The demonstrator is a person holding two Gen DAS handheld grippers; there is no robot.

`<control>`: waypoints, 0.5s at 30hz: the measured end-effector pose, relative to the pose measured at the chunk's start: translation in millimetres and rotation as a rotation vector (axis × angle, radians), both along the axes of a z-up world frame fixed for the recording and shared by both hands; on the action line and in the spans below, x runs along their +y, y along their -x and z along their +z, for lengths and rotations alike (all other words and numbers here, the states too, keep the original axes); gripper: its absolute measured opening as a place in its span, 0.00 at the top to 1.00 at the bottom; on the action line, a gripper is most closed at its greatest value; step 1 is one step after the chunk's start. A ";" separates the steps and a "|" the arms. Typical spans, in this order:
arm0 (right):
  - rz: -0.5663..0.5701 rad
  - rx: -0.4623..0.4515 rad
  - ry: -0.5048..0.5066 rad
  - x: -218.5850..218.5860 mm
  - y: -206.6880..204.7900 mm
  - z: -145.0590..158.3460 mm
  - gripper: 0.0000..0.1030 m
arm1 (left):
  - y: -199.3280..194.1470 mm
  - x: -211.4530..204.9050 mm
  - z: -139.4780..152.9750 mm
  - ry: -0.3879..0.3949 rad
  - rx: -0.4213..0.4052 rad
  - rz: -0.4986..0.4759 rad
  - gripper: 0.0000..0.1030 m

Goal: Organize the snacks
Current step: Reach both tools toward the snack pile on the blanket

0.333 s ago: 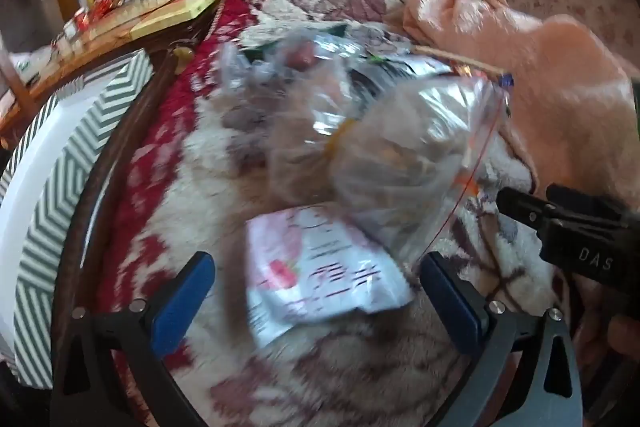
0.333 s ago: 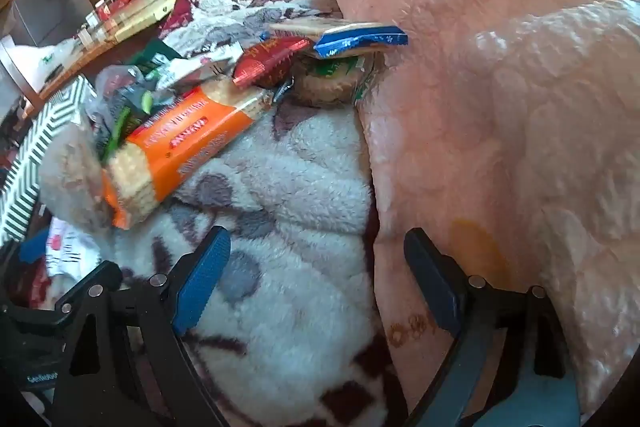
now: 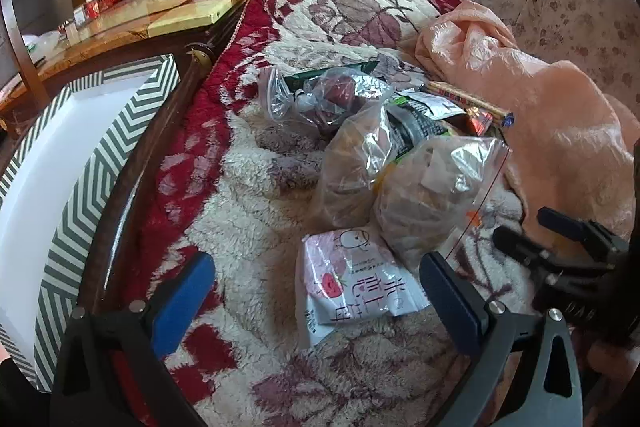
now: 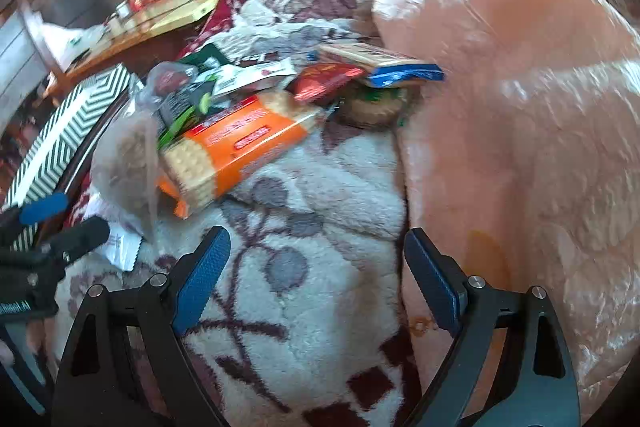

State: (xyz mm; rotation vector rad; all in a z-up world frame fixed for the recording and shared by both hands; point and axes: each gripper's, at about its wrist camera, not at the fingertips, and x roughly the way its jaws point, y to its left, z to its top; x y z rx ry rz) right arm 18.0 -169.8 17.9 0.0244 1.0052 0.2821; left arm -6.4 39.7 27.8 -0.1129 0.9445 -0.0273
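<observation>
A pile of snacks lies on a fleecy floral blanket (image 3: 248, 195). In the left wrist view a pink-and-white packet (image 3: 356, 283) lies nearest, between the open jaws of my left gripper (image 3: 316, 287). Behind it sit clear zip bags (image 3: 432, 187) and a clear bag with red items (image 3: 320, 95). In the right wrist view an orange cracker pack (image 4: 236, 147), a red packet (image 4: 324, 79) and a blue-ended packet (image 4: 400, 71) lie ahead of my open, empty right gripper (image 4: 316, 271).
A white box with a green chevron edge (image 3: 80, 163) stands left of the bed's dark wooden rail (image 3: 136, 163). A peach blanket (image 4: 520, 131) is heaped on the right. A wooden table (image 3: 152, 15) with small items stands at the back left.
My left gripper has drawn back slightly, and the view is now sharp. My right gripper has shifted a little to the right, so the snacks sit further left.
</observation>
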 end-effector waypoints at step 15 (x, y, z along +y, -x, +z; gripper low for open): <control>-0.005 0.002 -0.041 1.9 -2.4 -6.9 0.13 | -11.2 -10.4 7.9 0.023 0.011 -0.058 0.00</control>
